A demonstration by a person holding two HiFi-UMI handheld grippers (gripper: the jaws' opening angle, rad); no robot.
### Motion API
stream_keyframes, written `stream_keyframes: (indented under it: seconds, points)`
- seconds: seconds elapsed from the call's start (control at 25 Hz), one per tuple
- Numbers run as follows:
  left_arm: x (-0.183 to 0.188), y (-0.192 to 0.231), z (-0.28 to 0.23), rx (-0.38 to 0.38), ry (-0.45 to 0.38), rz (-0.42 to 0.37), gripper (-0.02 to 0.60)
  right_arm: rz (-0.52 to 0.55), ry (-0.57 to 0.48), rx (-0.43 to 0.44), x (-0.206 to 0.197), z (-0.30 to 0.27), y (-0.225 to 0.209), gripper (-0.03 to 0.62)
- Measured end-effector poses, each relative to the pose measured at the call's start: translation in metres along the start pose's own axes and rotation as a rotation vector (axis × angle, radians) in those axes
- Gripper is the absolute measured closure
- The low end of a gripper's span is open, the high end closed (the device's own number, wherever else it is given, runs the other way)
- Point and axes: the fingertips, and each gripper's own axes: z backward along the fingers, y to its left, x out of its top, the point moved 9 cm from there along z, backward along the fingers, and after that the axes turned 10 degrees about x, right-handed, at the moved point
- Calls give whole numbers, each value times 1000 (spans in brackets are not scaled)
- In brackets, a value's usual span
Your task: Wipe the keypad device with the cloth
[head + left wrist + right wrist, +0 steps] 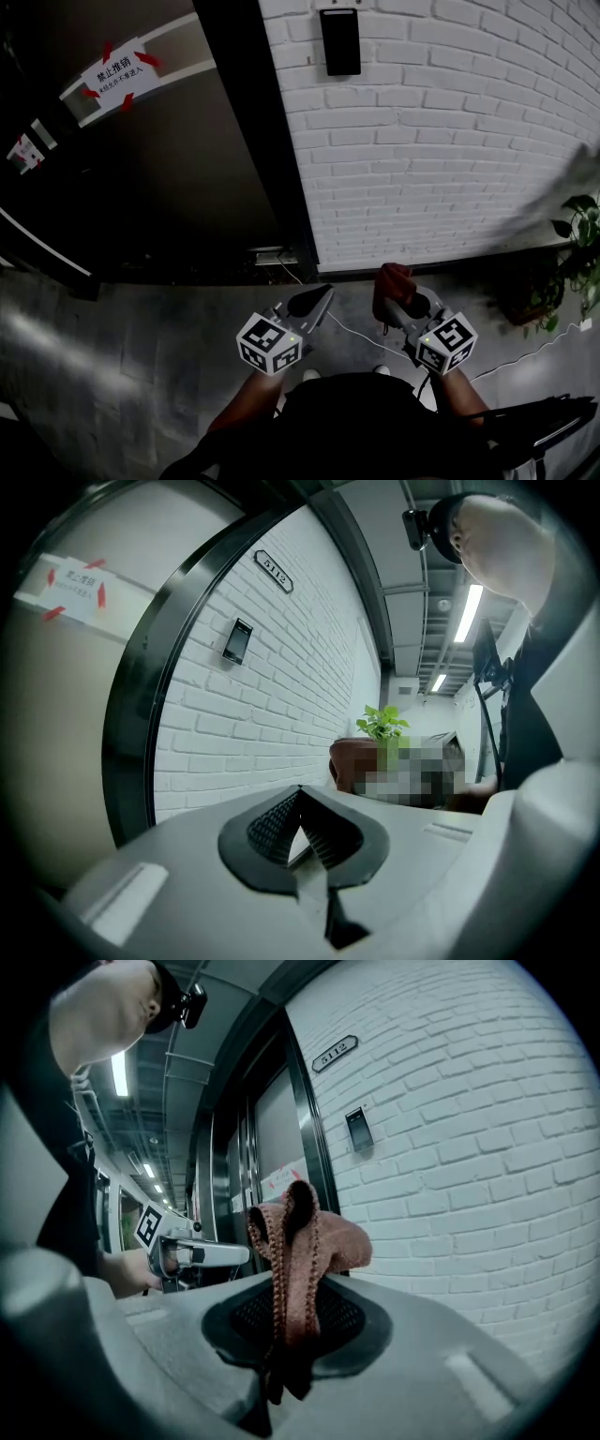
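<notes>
Facing a white brick wall (441,141), with a dark door (141,187) to its left in a black frame (253,131), and a grey floor (112,356) below. At the far right, by the foot of the wall, a leafy green potted plant (581,234).

Low in the head view, two grippers side by side, both pointing toward the wall and neither touching it. Right gripper (390,302) clamped tight on the cloth (394,279), a reddish-brown rag bunched upward out of the jaws, with a darker tail hanging below them in the right gripper view. Left gripper (323,292) closed, jaw tips meeting, nothing between them.

On the door, tilted, a white sign (114,73) with red arrows around its print. High on the brick, just right of the frame, the keypad device (339,41): a small dark upright panel, well apart from both grippers and from the cloth. Above it on the wall, a small dark number plate (334,1052).
</notes>
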Motion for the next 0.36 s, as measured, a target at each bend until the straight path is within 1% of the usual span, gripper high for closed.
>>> stream_keyframes:
  seconds: [0.36]
  points:
    - [-1, -1, 6, 5, -5, 0, 565, 13, 10, 3, 4, -1, 8, 537]
